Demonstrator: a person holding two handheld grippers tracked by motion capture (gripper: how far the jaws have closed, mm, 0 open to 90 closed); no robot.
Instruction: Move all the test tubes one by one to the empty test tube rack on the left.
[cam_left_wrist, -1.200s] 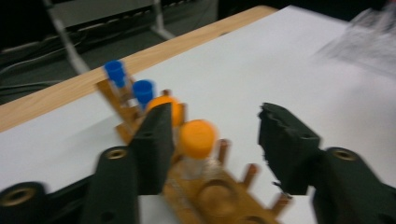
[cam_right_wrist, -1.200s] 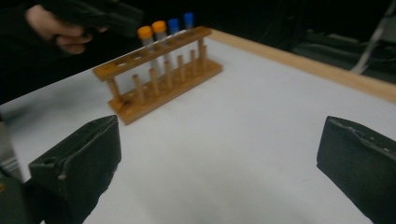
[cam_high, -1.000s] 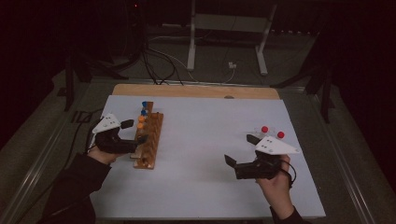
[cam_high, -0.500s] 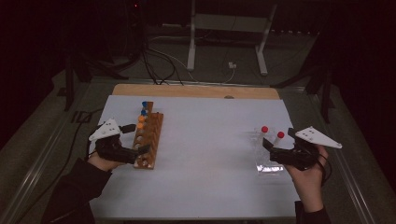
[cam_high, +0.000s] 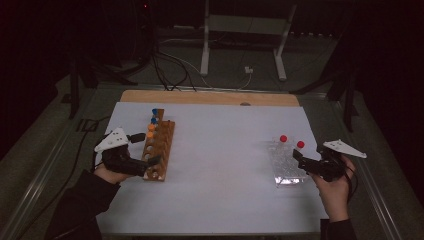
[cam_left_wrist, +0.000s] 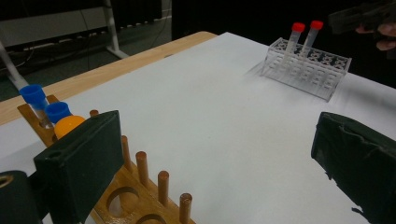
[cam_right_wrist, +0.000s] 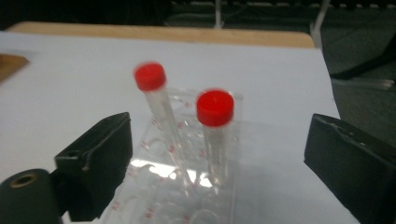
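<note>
A wooden rack (cam_high: 159, 149) lies on the left of the white table and holds tubes with blue caps (cam_left_wrist: 33, 94) and orange caps (cam_left_wrist: 70, 125). My left gripper (cam_high: 150, 161) rests open at the rack's near end, its jaws wide apart around the pegs (cam_left_wrist: 163, 183). On the right stands a clear plastic rack (cam_high: 286, 164) with two red-capped tubes (cam_right_wrist: 150, 77) (cam_right_wrist: 215, 108) upright in it. My right gripper (cam_high: 298, 158) hovers open just right of that rack, its jaws spread either side of the tubes.
A wooden strip (cam_high: 210, 97) runs along the table's far edge. Beyond it are cables (cam_high: 175, 65) and a white stand's legs (cam_high: 280, 55) on the dark floor. The white table top (cam_high: 220, 150) lies bare between the two racks.
My right gripper swung from the table's middle right out to the clear rack and now faces the red-capped tubes. My left gripper stayed at the wooden rack.
</note>
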